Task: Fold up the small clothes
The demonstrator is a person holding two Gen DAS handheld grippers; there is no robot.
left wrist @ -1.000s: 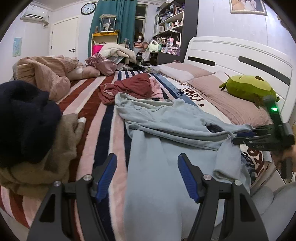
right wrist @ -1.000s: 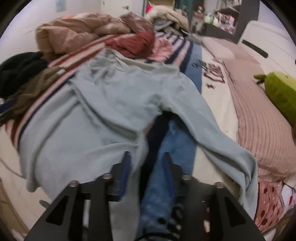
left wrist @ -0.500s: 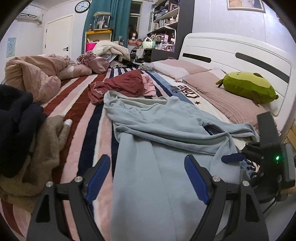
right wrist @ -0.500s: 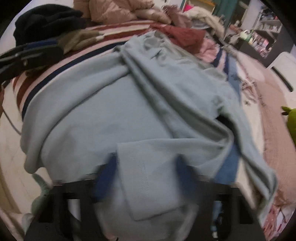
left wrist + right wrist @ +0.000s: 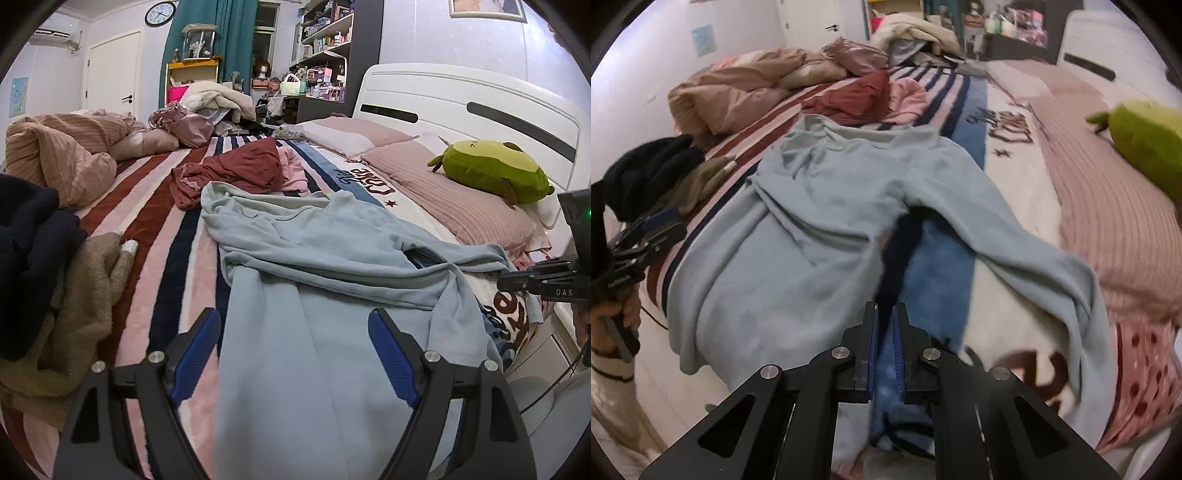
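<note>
- Pale blue long-sleeved cotton top (image 5: 325,258) lies spread on the striped bed blanket (image 5: 155,229), collar far, hem near, one sleeve trailing right.
- Left gripper (image 5: 295,347): jaws wide apart above the hem, nothing between the pads.
- Right gripper (image 5: 884,343): jaws have just been closing, now nearly together, empty, beside the top's right edge.
- Crumpled maroon garment (image 5: 236,170) sits beyond the collar.

Pale blue top (image 5: 314,258): soft matt knit cloth; striped blanket (image 5: 155,236): plush, fuzzy; headboard (image 5: 461,99): smooth, white.
</note>
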